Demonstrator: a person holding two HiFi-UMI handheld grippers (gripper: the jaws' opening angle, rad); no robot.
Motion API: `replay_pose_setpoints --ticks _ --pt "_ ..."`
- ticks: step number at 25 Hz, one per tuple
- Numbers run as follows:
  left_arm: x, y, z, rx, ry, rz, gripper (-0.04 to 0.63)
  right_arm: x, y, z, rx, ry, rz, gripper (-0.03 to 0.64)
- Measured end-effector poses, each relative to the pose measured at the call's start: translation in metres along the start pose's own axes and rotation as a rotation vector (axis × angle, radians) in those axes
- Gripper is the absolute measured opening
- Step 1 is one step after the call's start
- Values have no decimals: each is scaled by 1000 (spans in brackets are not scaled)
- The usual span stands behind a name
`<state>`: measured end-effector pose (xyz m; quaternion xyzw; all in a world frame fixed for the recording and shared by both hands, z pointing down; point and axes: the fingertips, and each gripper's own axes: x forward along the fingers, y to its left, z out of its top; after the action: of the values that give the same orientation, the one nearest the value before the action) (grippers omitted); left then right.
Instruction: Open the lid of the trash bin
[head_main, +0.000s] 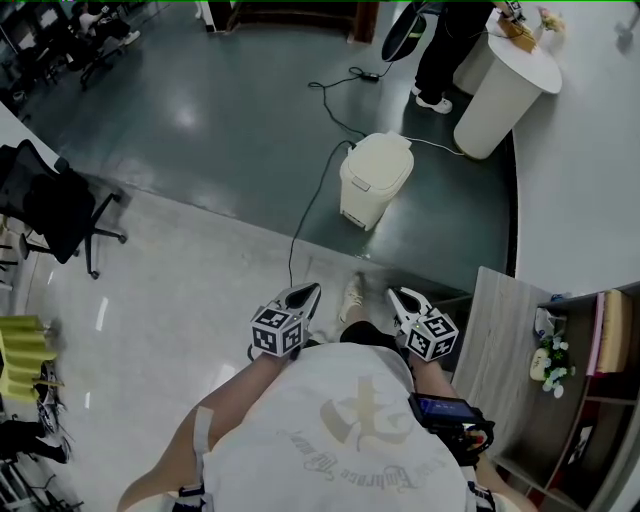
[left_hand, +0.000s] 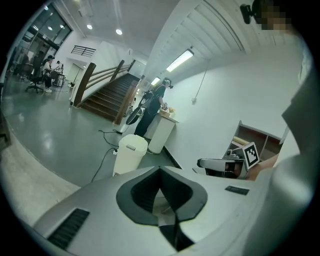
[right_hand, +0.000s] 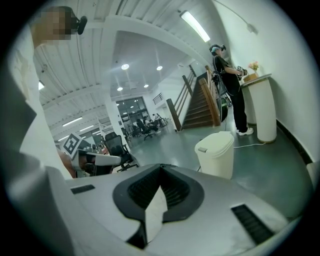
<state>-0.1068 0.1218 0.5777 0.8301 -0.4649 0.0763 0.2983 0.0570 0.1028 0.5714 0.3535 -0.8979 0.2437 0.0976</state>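
Head view: we hold both grippers low in front of us, left gripper (head_main: 306, 294) and right gripper (head_main: 398, 296) side by side, tips pointing fwd over pale tile. The cream plastic trash bin with a flat hinged lid (head_main: 375, 178) stands well ahead of both sets of jaws on dark grey floor, lid down. A thin black cable (head_main: 310, 200) runs along the floor from ahead of the left jaws twd the bin's left side. Beyond the bin, ahead-right of the jaws, is a white round pedestal (head_main: 500, 95) w/ a person in dark clothes (head_main: 440, 45) next to it. A grey wooden shelf unit (head_main: 505, 340) sits just right of the right jaws, and a black office chair (head_main: 55, 210) is far left of the left jaws. Left gripper view: the left gripper (left_hand: 160, 169) has its jaws together at the tips, nothing between them. The bin (left_hand: 129, 154) shows beyond and slightly left of the tips. Right gripper view: the right gripper (right_hand: 161, 166) is likewise closed and empty, the bin (right_hand: 216, 154) ahead-right of the tips, a small grey tab (right_hand: 202, 149) on the lid's near edge. We judge this the approach step, lid untouched. Next calls for walking fwd and bringing one gripper down to that near edge. Room ahead is open; mind the cable underfoot and the shelf corner at right.
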Motion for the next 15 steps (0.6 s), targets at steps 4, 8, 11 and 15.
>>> replay_pose_setpoints --ticks 4,8,11,15 --pt "12 13 5 -8 1 24 11 16 -15 3 12 4 11 5" --pt "25 21 11 -6 12 30 11 34 -29 12 25 2 22 5" --pt "34 31 19 -6 19 40 11 50 -38 20 32 5 32 5" --pt "49 44 32 -14 24 51 11 68 -51 32 36 12 41 5"
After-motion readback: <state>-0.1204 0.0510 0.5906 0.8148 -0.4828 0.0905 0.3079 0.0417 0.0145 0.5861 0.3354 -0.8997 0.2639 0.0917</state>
